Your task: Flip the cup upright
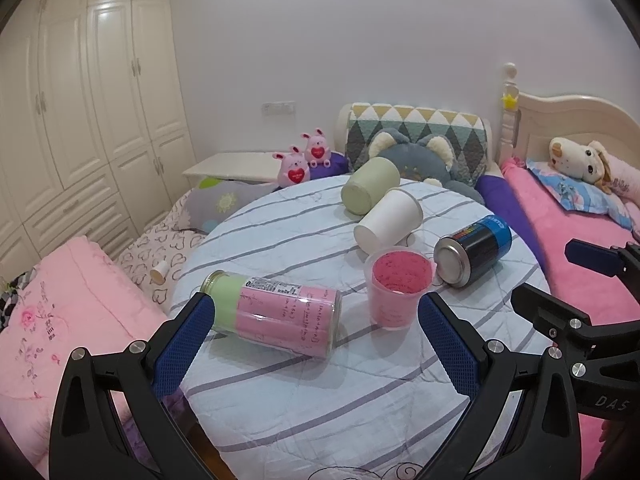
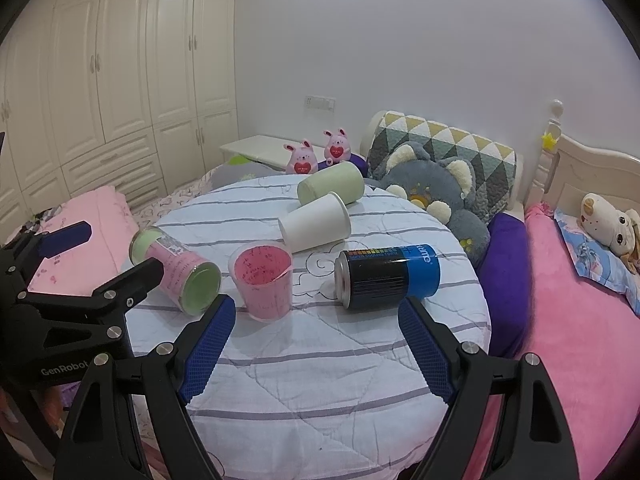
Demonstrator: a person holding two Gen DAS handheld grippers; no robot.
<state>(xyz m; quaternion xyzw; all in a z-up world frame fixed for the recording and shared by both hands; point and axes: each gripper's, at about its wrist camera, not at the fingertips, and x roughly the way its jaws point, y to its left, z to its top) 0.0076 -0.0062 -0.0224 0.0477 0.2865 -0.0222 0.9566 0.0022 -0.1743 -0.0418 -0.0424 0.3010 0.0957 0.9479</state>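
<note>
A pink translucent cup [image 1: 398, 286] [image 2: 264, 282] stands upright on the round striped table [image 1: 280, 400] [image 2: 320, 360]. A white paper cup [image 1: 388, 220] [image 2: 316, 222] lies on its side behind it. A pale green cup [image 1: 370, 186] [image 2: 332, 188] lies on its side at the far edge. A pink-and-green cylinder [image 1: 276, 314] [image 2: 176, 270] and a black-and-blue can [image 1: 474, 250] [image 2: 388, 276] also lie on their sides. My left gripper [image 1: 316, 320] is open and empty near the cylinder and pink cup. My right gripper [image 2: 316, 320] is open and empty in front of the can.
Beds with pink covers [image 1: 68, 312] [image 2: 580, 320] flank the table. A grey plush toy [image 1: 416, 160] [image 2: 436, 184] and a patterned cushion [image 2: 448, 140] sit behind it. White wardrobes [image 1: 80, 100] line the left wall. Each gripper shows in the other's view [image 1: 580, 320] [image 2: 60, 300].
</note>
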